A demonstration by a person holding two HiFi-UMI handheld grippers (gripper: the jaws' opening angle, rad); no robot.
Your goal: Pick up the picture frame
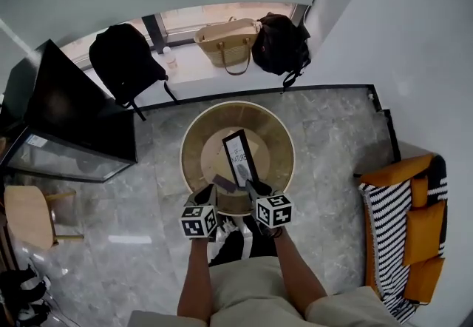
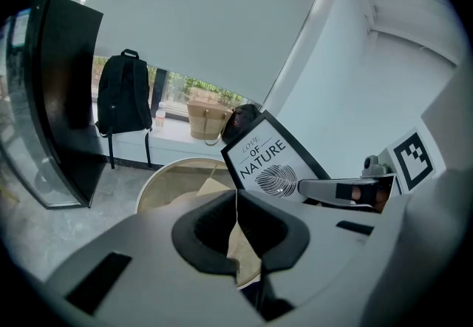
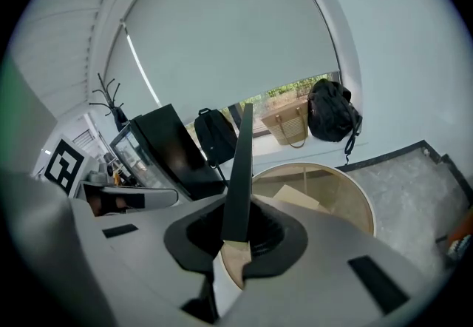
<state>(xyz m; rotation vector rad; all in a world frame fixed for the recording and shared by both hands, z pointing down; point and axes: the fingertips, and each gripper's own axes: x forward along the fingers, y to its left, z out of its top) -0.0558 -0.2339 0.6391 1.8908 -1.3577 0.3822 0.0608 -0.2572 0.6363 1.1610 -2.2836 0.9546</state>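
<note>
Right claw (image 3: 235,240) is clamped on the near edge of the picture frame (image 3: 238,170), and it's only pinching a thin strip. That's the worry. The frame stands tall out of the pads, so a wobble or a roll of the wrist could lever it loose and drop it onto the round wooden counter (image 1: 186,152). The frame rises from between those jaws, tilted over the counter and apparently clear of it. Left claw (image 2: 236,233) has its jaws together on nothing, just beside the frame.

Left tool (image 1: 208,194) jaws pressed together, right tool (image 1: 255,189) jaws clamped in a grip, both angled downward
</note>
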